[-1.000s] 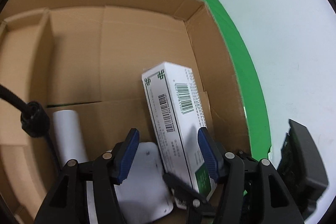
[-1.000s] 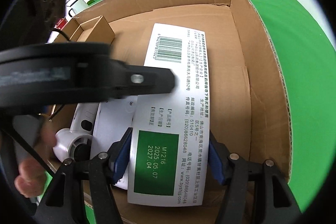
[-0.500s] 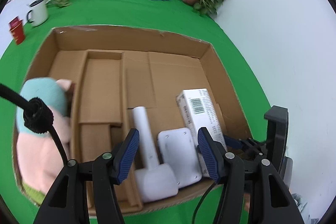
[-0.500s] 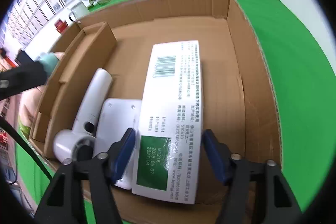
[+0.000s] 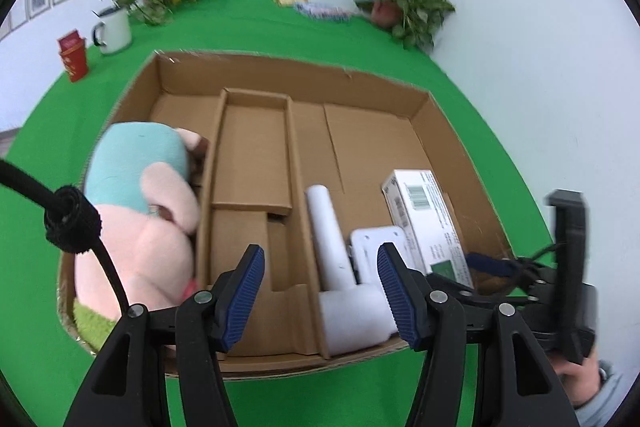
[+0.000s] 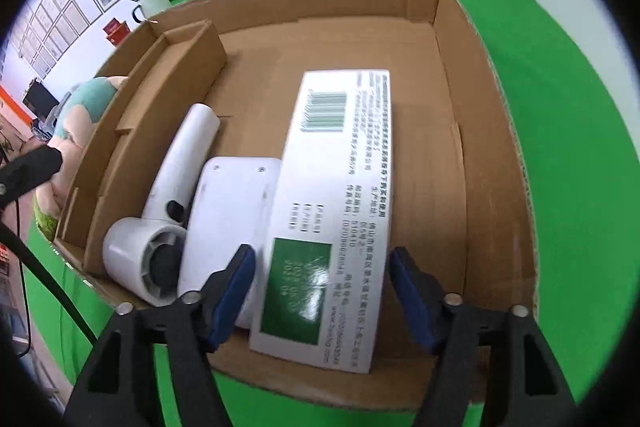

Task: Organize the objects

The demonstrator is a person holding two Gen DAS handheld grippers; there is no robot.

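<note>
Brown corrugated cardboard makes up the divided box (image 5: 448, 131) that anchors everything here, sitting on a green-covered surface (image 5: 280, 23). In its far-left compartment, seen from the left wrist camera, a pink and teal plush toy (image 5: 144, 211) fills the space and bulges above the wall. Next to the right comes a narrow cardboard insert (image 5: 252, 155) holding nothing visible. Right of that divider, in the wide compartment, lies a white hair dryer (image 5: 340, 279) with its handle pointing toward the box's far wall, then a flat white plastic device (image 6: 228, 211) touching it, and then a white medicine carton (image 6: 340, 195) with a barcode and a green patch, its edge overlapping the white device. The right-hand stretch of that compartment, between carton and box wall, shows bare cardboard. The left gripper (image 5: 320, 299) hovers above the box's near wall with its jaws spread and nothing between them. The right gripper (image 6: 320, 291) sits at the near end of the carton, its jaws spread to either side of it with a gap on each side, so the carton appears to be released and resting in the box. Judging by this, the placing of the carton is essentially done, and the step in hand is backing away from it. The next move would call for lifting the right gripper clear without nudging the carton, then looking for any item outside the box; none is visible near it in these views.
</note>
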